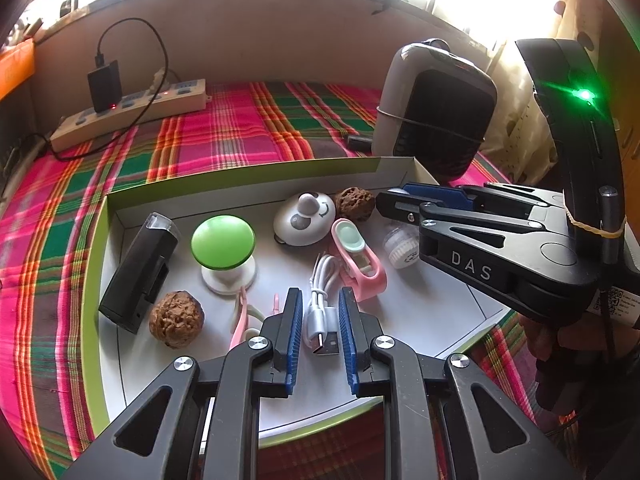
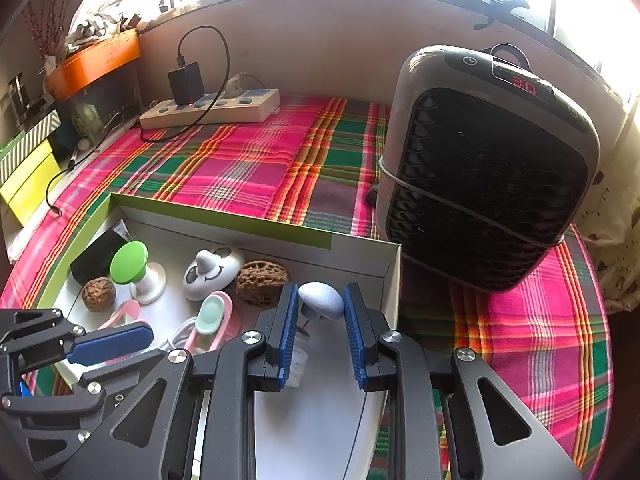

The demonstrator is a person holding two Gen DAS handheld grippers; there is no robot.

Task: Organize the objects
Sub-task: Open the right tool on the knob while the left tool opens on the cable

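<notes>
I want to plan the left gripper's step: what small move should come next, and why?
Probably close the left gripper on the white USB cable. Its jaws stand open on either side of the coiled cable in the box, so a grasp seems ready.

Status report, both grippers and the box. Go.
Left gripper open, jaws either side of the white USB cable. Right gripper open around the grey-blue mushroom piece. Both inside the box. Nothing blocking.

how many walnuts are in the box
2. One walnut lies near the left gripper, beside the black device; the other walnut sits at the box's far wall. More could be hidden.
</notes>
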